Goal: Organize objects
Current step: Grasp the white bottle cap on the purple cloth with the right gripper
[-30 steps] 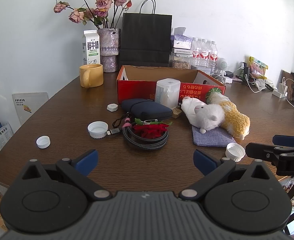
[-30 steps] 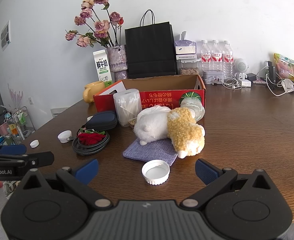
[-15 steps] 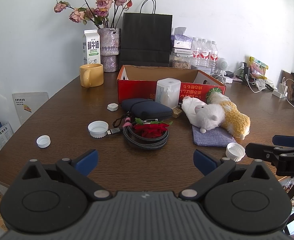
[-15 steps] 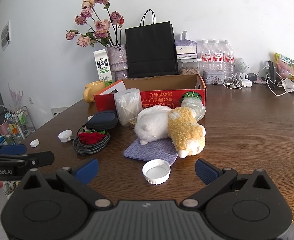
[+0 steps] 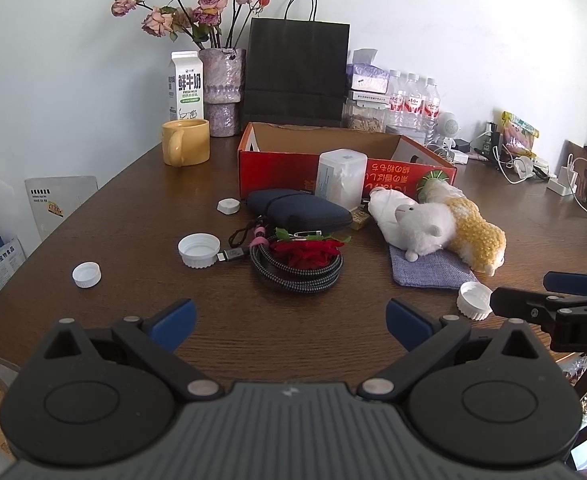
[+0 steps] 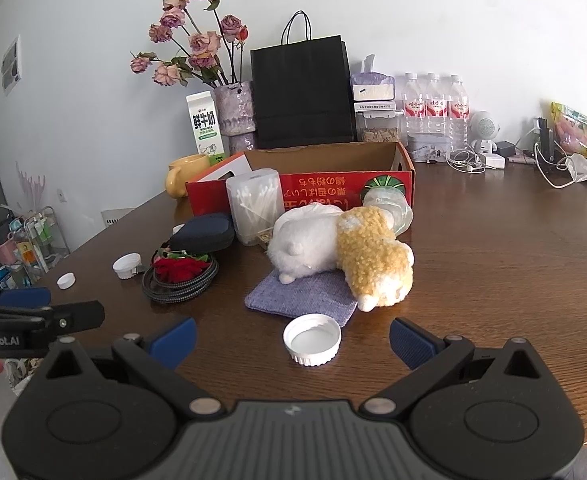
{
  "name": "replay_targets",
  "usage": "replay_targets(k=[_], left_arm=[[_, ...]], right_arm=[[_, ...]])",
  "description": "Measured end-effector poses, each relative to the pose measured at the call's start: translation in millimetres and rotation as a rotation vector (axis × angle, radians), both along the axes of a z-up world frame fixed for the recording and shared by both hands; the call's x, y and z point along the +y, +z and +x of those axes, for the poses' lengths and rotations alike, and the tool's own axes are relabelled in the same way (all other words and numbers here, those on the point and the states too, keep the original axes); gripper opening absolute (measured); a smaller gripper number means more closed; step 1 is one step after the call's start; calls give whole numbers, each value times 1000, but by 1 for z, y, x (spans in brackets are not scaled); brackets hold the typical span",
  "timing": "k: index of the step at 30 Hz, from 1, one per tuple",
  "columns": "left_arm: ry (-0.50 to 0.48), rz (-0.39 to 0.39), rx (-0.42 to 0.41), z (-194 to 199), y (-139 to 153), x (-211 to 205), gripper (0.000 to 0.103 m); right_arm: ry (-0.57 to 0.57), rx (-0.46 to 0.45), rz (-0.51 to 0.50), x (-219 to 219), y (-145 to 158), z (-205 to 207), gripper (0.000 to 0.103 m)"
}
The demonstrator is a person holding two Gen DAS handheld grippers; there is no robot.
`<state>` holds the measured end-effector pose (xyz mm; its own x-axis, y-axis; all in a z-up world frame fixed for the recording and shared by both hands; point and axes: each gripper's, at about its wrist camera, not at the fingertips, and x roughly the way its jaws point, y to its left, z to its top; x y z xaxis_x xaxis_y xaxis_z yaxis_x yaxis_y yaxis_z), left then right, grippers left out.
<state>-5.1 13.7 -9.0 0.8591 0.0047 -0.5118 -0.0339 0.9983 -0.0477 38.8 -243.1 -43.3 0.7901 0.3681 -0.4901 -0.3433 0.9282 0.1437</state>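
Note:
A red cardboard box (image 5: 277, 160) (image 6: 333, 184) stands open at the back of the brown table. In front of it lie a white and yellow plush toy (image 5: 433, 228) (image 6: 341, 248) on a blue-grey cloth (image 5: 429, 270) (image 6: 305, 298), a clear cotton-swab box (image 5: 341, 178) (image 6: 253, 204), a dark pouch (image 5: 301, 208) (image 6: 205, 232), and a coiled cable with a red flower (image 5: 301, 258) (image 6: 181, 274). White caps (image 5: 199, 250) (image 6: 312, 338) lie loose. My left gripper (image 5: 289, 316) and right gripper (image 6: 291, 334) hover open near the table's front edge, empty.
Along the wall stand a yellow mug (image 5: 185, 142), a milk carton (image 5: 186, 84), a vase of dried roses (image 5: 221, 92), a black paper bag (image 5: 297, 72) and water bottles (image 5: 413, 100). Chargers and cables (image 6: 553, 164) lie at the back right. A small cap (image 5: 87, 275) sits far left.

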Motion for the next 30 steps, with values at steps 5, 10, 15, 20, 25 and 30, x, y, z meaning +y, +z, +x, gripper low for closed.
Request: replay_targets(k=[5,10,15,20,25,30], left_arm=[[34,-14,10,5,-3,12,103],[83,-23,22,11,-8,30,103],[139,-30,34,18,-14,51,103],[216,-32,46,25,-18,76,103],[290,-13,34,32,-17,101,103],[356,31,37,46,-19,125,103]], right_arm=[[-7,14,-23,2,-8,9,100],[0,22,-51,7,-18,20,86],[-16,31,-54,7,-30,32,65],[0,25,-63,11,-34,36,39],[20,-16,-34,10,-23,34,39],[54,-33,-32,18,-17,37,39]])
